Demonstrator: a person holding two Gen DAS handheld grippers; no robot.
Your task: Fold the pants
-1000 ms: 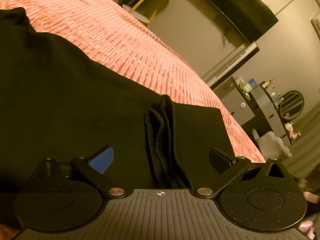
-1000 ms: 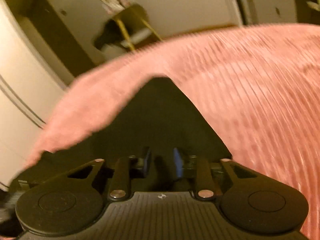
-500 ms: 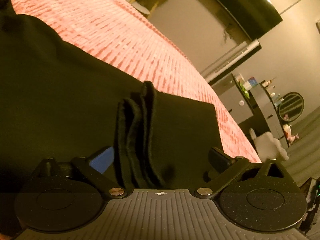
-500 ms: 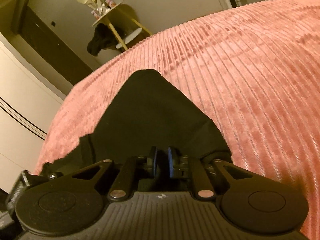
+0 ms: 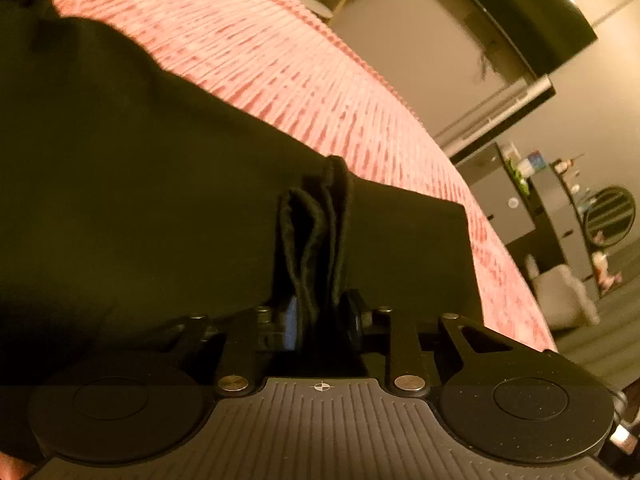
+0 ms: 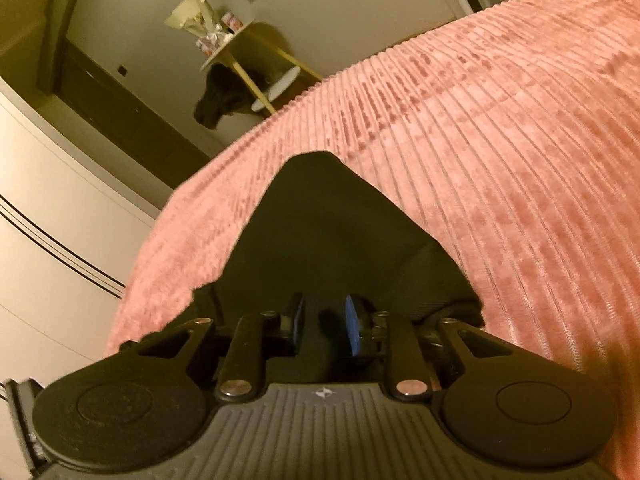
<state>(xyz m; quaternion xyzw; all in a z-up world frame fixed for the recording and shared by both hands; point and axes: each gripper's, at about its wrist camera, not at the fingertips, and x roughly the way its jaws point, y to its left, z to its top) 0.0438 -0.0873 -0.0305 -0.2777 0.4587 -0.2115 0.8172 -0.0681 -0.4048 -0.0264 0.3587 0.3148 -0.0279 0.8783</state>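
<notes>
Black pants [image 5: 140,184] lie spread on a pink ribbed bedspread [image 5: 304,80]. My left gripper [image 5: 320,320] is shut on a bunched, layered fold of the pants' edge [image 5: 312,232], which stands up between the fingers. In the right wrist view the pants [image 6: 328,224] show as a pointed black flap on the bedspread [image 6: 500,168]. My right gripper [image 6: 323,326] sits over the near part of that flap with a narrow gap between its fingers; dark cloth lies in the gap, and I cannot tell whether it is pinched.
A wall-mounted dark TV [image 5: 520,12] and a shelf unit with a round mirror [image 5: 610,216] stand beyond the bed. A small round side table [image 6: 248,60] with dark cloth hanging on it stands by white wardrobe doors [image 6: 52,208].
My left gripper has closed from wide open onto the bunched fold. My right gripper's fingers stand slightly further apart than half a second ago, and it has moved little.
</notes>
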